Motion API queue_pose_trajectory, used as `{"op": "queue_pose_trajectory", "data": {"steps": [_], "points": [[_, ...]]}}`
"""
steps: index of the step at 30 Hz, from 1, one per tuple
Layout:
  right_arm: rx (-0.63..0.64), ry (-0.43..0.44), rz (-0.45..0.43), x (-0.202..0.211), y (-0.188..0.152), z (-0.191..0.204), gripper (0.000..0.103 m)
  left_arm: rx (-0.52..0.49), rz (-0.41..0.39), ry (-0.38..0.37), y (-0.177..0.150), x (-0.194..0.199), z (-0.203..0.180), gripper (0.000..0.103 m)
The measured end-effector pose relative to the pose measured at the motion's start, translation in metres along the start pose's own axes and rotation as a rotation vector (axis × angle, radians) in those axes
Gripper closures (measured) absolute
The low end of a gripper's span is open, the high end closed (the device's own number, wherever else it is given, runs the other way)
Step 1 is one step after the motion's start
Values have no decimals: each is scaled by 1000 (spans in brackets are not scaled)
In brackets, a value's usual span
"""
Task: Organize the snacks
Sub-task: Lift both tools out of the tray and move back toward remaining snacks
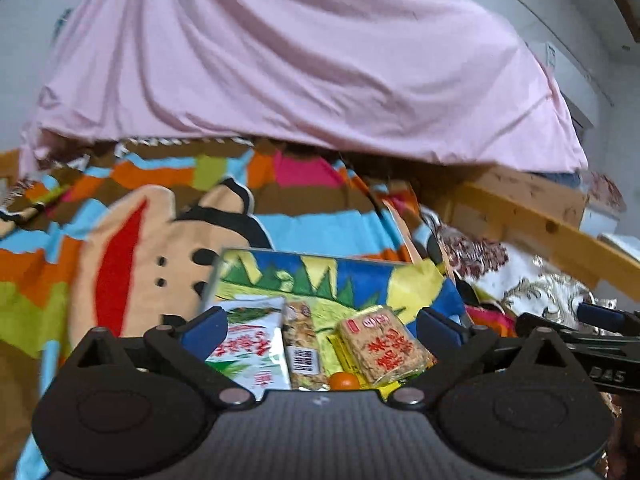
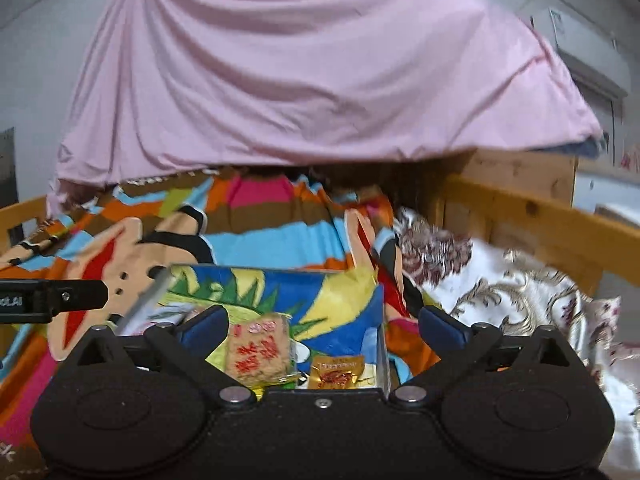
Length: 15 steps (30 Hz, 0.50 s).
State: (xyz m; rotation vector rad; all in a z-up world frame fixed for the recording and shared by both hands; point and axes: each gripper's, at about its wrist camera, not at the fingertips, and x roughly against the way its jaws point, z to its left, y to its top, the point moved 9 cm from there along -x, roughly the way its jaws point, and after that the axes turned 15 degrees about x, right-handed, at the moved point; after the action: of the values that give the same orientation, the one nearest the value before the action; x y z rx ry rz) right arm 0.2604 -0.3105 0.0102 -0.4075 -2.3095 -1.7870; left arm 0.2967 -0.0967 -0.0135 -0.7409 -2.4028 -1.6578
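Observation:
A clear plastic box (image 1: 214,276) sits on a colourful cartoon blanket and holds snacks. In the left wrist view it shows a white-and-green packet (image 1: 252,348), a narrow bar with a barcode (image 1: 302,344), a brown cracker block with red letters (image 1: 384,346) and a small orange ball (image 1: 344,381). My left gripper (image 1: 322,326) hovers open above them, with nothing between its blue pads (image 1: 204,326). My right gripper (image 2: 322,324) is also open and empty over the same box (image 2: 382,320), above the cracker block (image 2: 258,350) and a gold packet (image 2: 338,372).
The cartoon blanket (image 1: 140,248) covers the bed. A pink sheet (image 1: 280,72) hangs over the far side. A wooden bed rail (image 2: 540,224) and a white floral quilt (image 2: 500,284) lie to the right. Each gripper shows at the edge of the other's view.

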Motion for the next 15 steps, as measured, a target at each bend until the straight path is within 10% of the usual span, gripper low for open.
{"op": "queue_pose_trajectory", "data": {"steps": [15], "points": [[-50,2,-21,101,-10,24,1,53,-70,90,-8,97,39,0]]}}
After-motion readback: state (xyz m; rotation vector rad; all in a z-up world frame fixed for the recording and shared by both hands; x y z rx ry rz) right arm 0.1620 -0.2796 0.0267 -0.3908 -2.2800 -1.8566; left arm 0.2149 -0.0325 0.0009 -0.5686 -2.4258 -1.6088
